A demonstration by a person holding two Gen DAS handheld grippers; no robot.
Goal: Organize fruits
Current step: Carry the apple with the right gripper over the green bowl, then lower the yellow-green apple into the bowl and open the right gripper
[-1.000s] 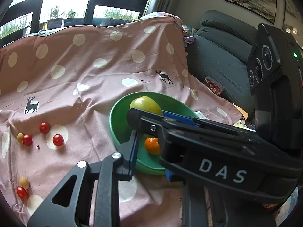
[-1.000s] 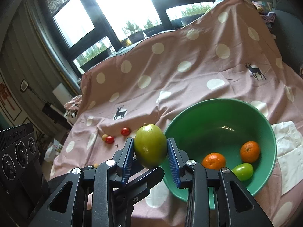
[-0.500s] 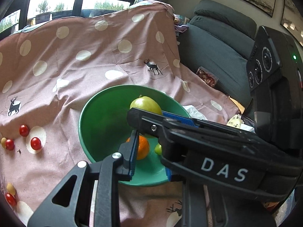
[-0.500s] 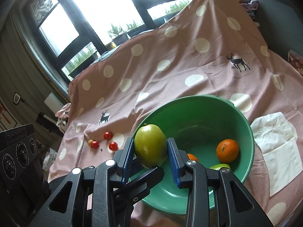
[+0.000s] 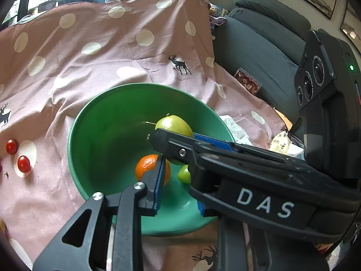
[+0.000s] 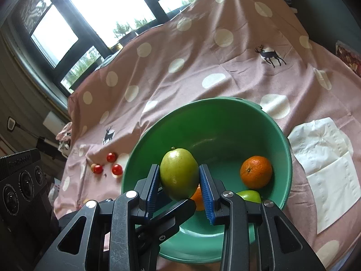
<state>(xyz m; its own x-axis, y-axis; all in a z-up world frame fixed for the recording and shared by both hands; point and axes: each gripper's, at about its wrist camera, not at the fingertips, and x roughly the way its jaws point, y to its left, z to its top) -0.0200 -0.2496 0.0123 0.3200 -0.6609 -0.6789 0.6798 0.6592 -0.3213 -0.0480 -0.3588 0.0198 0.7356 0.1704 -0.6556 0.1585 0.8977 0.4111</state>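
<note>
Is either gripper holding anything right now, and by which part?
The right gripper grips the green pear by its sides, over the bowl. The left gripper is shut and holds nothing.

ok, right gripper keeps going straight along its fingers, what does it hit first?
Probably the inner wall of the green bowl. The right gripper is shut on the green fruit, which leads and would touch first. The mandarin sits off to the side. Depth is unclear.

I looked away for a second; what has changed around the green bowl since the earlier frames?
The right gripper, shut on the green pear, carried it from beside the rim to over the green bowl. Nothing was released. The oranges, small green fruit and cherry tomatoes stayed put; the left gripper stayed shut, empty.
</note>
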